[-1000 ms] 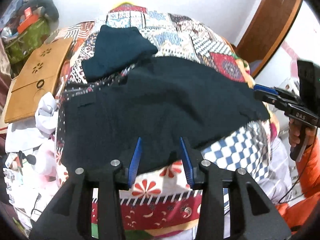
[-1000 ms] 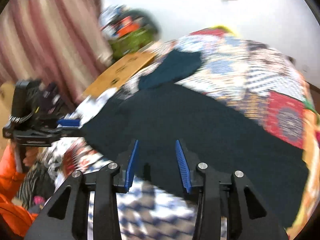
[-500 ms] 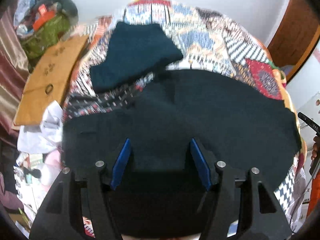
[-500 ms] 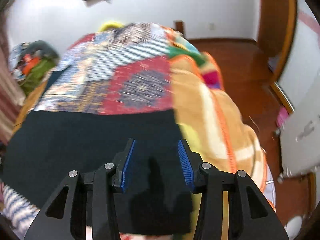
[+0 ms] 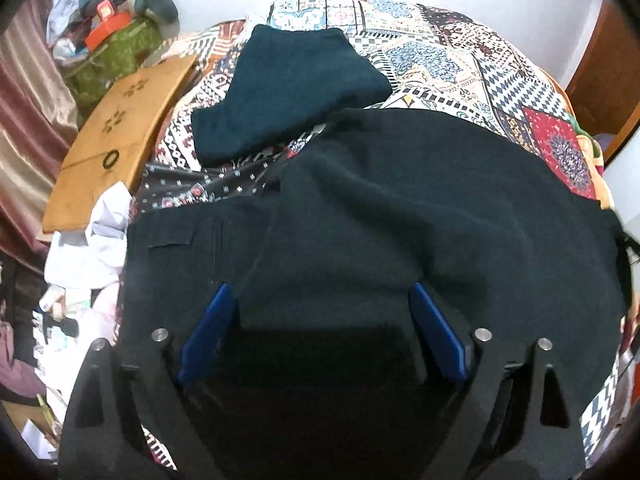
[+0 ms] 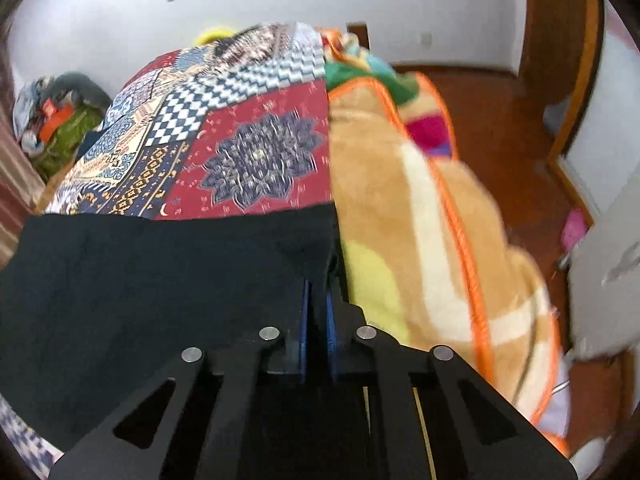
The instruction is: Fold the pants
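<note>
Black pants (image 5: 400, 208) lie spread across the patterned bedspread (image 5: 440, 60), waist with a pocket flap at the left. My left gripper (image 5: 320, 296) is open, its blue fingers (image 5: 208, 320) wide apart and low over the near part of the pants. In the right wrist view the pants (image 6: 140, 280) fill the lower left. My right gripper (image 6: 317, 292) is shut on the pants' hem corner at the bed's right side.
A folded dark teal garment (image 5: 288, 84) lies on the bed beyond the pants. A wooden board (image 5: 116, 136) and piled clutter (image 5: 80, 256) sit at the left. An orange-edged fleece blanket (image 6: 420, 220) hangs over the bed's right side above the wooden floor (image 6: 500, 128).
My left gripper opened wider and came down over the pants. My right gripper swung to the right-hand hem and closed on the corner.
</note>
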A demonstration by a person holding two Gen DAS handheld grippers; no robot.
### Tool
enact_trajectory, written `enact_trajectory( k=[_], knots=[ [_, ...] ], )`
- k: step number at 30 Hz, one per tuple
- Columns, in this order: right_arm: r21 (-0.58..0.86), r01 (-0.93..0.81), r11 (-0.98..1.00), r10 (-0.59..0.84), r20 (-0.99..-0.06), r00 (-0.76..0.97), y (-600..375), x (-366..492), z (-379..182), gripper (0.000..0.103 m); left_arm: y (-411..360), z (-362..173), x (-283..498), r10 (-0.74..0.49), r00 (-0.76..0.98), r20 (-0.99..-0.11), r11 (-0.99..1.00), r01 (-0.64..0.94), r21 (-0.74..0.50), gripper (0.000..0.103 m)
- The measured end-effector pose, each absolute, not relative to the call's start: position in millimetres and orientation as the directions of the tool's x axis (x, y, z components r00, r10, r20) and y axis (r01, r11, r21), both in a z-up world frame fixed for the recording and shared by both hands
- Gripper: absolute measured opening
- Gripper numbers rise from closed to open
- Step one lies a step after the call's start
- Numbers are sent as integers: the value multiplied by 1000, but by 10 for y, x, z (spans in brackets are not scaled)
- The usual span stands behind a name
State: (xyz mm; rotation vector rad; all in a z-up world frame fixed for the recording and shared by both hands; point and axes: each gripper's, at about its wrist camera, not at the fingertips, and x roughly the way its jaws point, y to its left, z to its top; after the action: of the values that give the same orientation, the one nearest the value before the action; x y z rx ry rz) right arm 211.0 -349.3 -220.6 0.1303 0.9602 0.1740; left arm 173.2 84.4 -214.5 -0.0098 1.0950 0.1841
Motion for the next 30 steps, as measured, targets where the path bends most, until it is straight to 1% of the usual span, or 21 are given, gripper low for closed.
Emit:
enact_trajectory(
  k=[3, 5, 7, 10, 11, 12, 13, 15, 17, 19, 20, 21, 22, 23, 24, 26, 28, 30],
  knots=[
    [97, -96, 991, 136, -745, 652, -3472, 2073, -1952, 4, 801, -2132, 1729, 167, 448, -878, 983, -142, 114, 91],
    [60, -92, 994, 106, -727, 678, -3484, 2115, -1835, 4, 809, -2131, 1708, 167, 448, -878, 984, -133, 119, 92],
    [32, -88, 996, 83, -742, 665, -3510, 2268, -1854, 3, 833, -2131, 1666, 162, 445, -880, 985, -123, 120, 93],
    [-49, -92, 995, 18, -790, 613, -3471, 2478, -2128, 0, 899, -2132, 1577, 152, 437, -887, 987, -109, 115, 97],
    [-84, -87, 993, -18, -813, 582, -3476, 2535, -2246, 0, 923, -2133, 1545, 147, 433, -889, 988, -111, 110, 97],
    [-90, -78, 993, -34, -838, 544, -3510, 2582, -2370, 0, 957, -2129, 1509, 138, 427, -894, 989, -114, 98, 97],
    [-58, -72, 996, -14, -867, 498, -3559, 2603, -2458, 0, 992, -2121, 1480, 135, 418, -898, 988, -120, 93, 97],
    [-21, -56, 998, 10, -866, 499, -3611, 2531, -2418, 0, 1039, -2090, 1458, 132, 408, -903, 988, -124, 88, 97],
    [12, -79, 997, 52, -848, 528, -3617, 2429, -2269, 2, 1092, -2037, 1484, 146, 408, -901, 986, -138, 97, 97],
    [17, -95, 995, 67, -831, 552, -3612, 2313, -2096, 7, 1115, -1954, 1575, 167, 427, -889, 982, -149, 113, 97],
    [28, -103, 994, 81, -826, 557, -3609, 2259, -2006, 16, 1107, -1903, 1649, 178, 438, -881, 981, -152, 123, 97],
    [49, -108, 993, 102, -821, 561, -3614, 2190, -1906, 30, 1090, -1867, 1708, 182, 451, -874, 981, -150, 127, 97],
    [71, -111, 991, 121, -814, 568, -3617, 2142, -1837, 37, 1044, -1832, 1790, 185, 469, -864, 981, -137, 136, 97],
    [91, -115, 989, 141, -803, 580, -3615, 2085, -1779, 48, 1003, -1823, 1852, 187, 475, -860, 982, -126, 144, 97],
    [115, -119, 986, 163, -789, 593, -3613, 1986, -1708, 54, 915, -1829, 1938, 174, 482, -859, 985, -98, 144, 97],
    [158, -132, 979, 206, -776, 597, -3495, 1888, -1677, 61, 751, -1883, 2058, 138, 477, -868, 990, -39, 136, 97],
    [211, -142, 967, 254, -768, 587, -3451, 1727, -1665, 61, 527, -2020, 2150, 113, 445, -888, 990, 27, 139, 97],
    [258, -126, 958, 283, -770, 572, -3438, 1551, -1699, 61, 288, -2091, 2151, 88, 451, -888, 987, 79, 138, 97]
  ],
)
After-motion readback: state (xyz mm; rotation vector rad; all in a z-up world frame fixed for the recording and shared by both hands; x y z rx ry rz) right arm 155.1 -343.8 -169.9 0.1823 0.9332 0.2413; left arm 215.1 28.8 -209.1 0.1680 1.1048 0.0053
